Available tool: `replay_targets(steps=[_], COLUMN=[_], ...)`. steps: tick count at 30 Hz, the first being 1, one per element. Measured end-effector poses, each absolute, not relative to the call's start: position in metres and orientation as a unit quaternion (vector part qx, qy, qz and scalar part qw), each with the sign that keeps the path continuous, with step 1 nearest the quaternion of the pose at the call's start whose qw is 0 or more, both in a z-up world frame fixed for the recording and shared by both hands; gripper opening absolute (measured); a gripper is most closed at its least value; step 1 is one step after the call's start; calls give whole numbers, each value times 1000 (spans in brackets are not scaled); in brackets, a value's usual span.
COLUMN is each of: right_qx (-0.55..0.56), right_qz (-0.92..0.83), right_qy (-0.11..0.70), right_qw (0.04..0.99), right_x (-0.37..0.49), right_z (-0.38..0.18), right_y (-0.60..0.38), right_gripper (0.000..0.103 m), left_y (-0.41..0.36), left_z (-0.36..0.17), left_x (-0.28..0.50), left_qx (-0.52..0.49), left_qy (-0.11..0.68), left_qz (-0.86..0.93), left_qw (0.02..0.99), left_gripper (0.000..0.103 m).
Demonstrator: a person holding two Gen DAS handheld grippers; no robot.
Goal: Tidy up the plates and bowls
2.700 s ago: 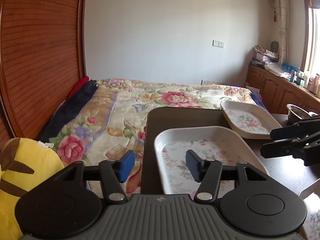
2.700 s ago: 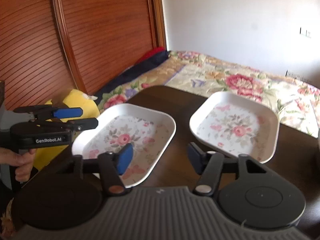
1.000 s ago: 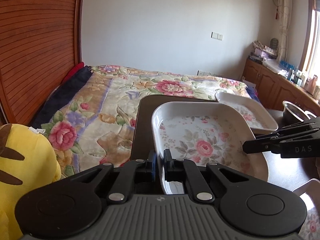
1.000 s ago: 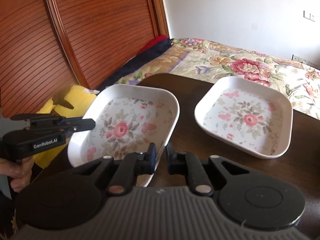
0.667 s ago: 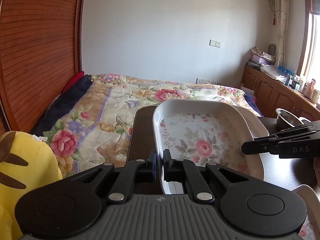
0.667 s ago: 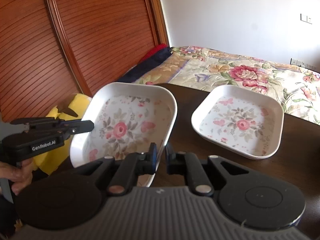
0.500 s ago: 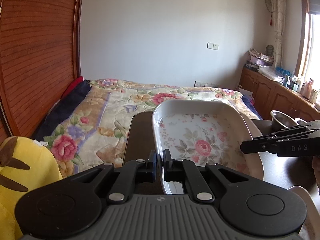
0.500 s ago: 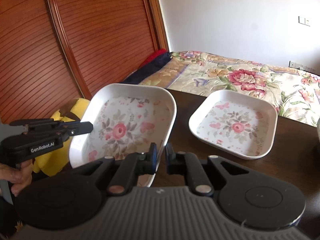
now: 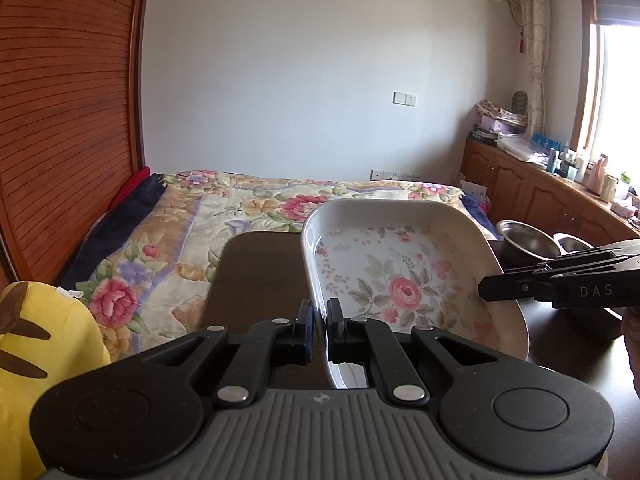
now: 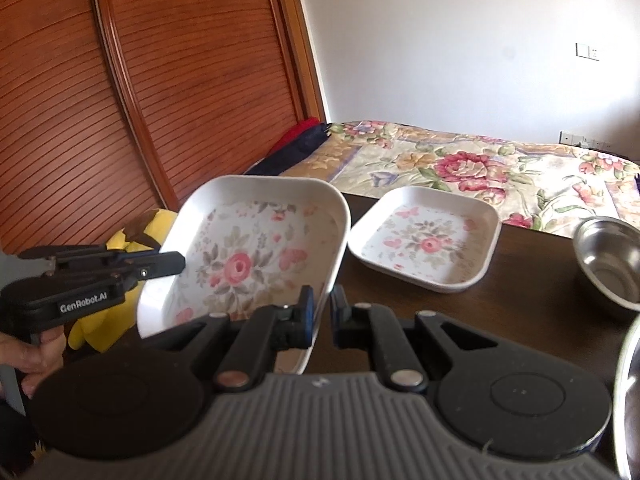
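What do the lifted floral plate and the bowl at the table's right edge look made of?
Lifted floral plate: glossy white with a printed rose; melamine or glazed ceramic, can't tell which. Both the left gripper and the right gripper pinch its rim. Bowl: bare grey metal with a mirror-like sheen, likely stainless steel.

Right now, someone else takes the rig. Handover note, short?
Left tool: shut on the near rim of the lifted floral plate.
Right tool: shut on the opposite rim of the same plate, which is held off the dark table and tilted.
Second floral plate lies flat on the table, ahead and to the right.
Steel bowl sits at the right; another metal rim shows at the right wrist view's far right edge.
Done: the first plate is picked up with both tools.
Left: probably set it onto the second plate, then gather the bowls.
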State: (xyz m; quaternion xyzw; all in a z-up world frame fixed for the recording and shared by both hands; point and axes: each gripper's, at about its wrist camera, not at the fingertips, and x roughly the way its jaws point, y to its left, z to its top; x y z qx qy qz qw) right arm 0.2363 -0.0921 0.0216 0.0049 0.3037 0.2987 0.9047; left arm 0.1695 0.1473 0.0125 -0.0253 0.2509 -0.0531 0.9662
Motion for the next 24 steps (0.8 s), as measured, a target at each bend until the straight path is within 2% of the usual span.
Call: replay_targets(steps=[24], right_qx=[19], right_qz=[268], right_qy=[318], right_qw=[909], right_x=[170], right_z=[-7], right_y=[-157], right_gripper=[10], left_y=[83], left_z=[-11], left_x=[111], left_qx=[-24], left_qy=[281], left_qz=[-100], left_qw=[954], left_gripper=[7])
